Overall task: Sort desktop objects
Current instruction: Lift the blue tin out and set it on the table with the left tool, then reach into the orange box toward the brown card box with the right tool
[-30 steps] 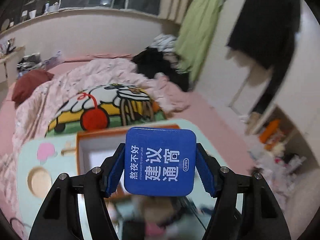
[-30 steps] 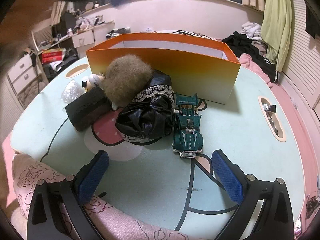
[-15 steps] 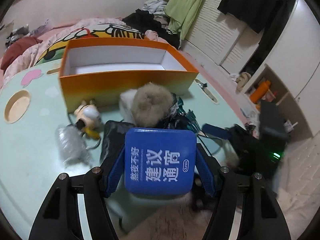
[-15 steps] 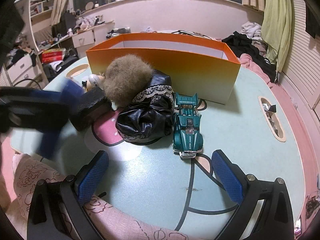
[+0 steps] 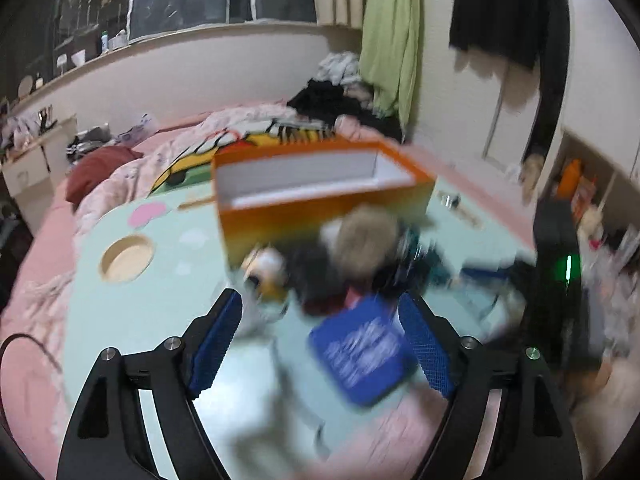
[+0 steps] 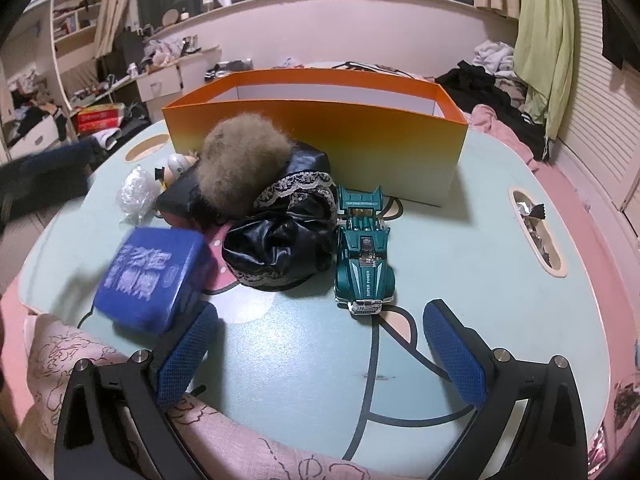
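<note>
Sorting has barely begun: orange box [image 6: 316, 136] looks empty; blue tin [image 6: 150, 278], toy car [image 6: 364, 256] and fur ball [image 6: 244, 164] sit outside. Both grippers' jaws gape wide, holding nothing.

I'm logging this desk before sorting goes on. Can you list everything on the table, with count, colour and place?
box: 1, orange, back of table
blue tin: 1, front left, tilted
toy car: 1, teal, before box
black fabric: 1 bundle, lace-trimmed, left of car
fur ball: 1, brown, on bundle
figurine: 1, white, far left
plastic wrap: 1, clear, far left
left gripper: open
right gripper: open
</note>
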`<action>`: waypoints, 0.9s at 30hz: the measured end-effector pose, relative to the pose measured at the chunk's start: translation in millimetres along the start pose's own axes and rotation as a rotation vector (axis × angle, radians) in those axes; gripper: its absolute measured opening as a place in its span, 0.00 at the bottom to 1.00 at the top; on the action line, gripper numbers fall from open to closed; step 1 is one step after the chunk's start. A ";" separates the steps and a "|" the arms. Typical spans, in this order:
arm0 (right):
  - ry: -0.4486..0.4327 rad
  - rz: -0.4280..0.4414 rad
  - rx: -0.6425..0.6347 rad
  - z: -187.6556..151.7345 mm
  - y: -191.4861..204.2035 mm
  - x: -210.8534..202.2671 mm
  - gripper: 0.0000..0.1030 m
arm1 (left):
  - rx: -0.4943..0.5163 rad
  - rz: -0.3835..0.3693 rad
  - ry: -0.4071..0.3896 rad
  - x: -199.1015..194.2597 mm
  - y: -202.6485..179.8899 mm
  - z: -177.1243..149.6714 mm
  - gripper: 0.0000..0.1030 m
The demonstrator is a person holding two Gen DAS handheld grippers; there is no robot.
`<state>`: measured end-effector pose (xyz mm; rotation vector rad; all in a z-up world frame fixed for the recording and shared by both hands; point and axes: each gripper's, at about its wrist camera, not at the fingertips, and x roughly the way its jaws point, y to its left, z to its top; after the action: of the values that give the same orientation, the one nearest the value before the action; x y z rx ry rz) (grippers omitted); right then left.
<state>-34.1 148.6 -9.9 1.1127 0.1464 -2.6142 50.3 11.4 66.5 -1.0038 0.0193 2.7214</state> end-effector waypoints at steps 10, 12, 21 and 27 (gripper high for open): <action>-0.002 -0.018 0.016 -2.1 -4.8 1.5 1.00 | -0.033 0.051 0.028 24.5 -3.7 -57.7 0.89; -0.002 -0.017 0.017 -2.1 -4.9 1.2 1.00 | -0.044 0.065 0.020 29.5 0.2 -56.0 0.94; -0.058 0.027 0.049 -3.2 -11.4 -9.3 1.00 | -0.041 0.090 -0.007 35.2 1.9 -56.2 0.99; -0.255 0.148 0.071 37.7 -3.9 -54.0 1.00 | -0.043 0.095 -0.019 34.4 1.9 -57.2 0.99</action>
<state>-25.8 156.9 55.0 0.7691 -0.0819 -2.6146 61.0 11.6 0.6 -1.0132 0.0046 2.8284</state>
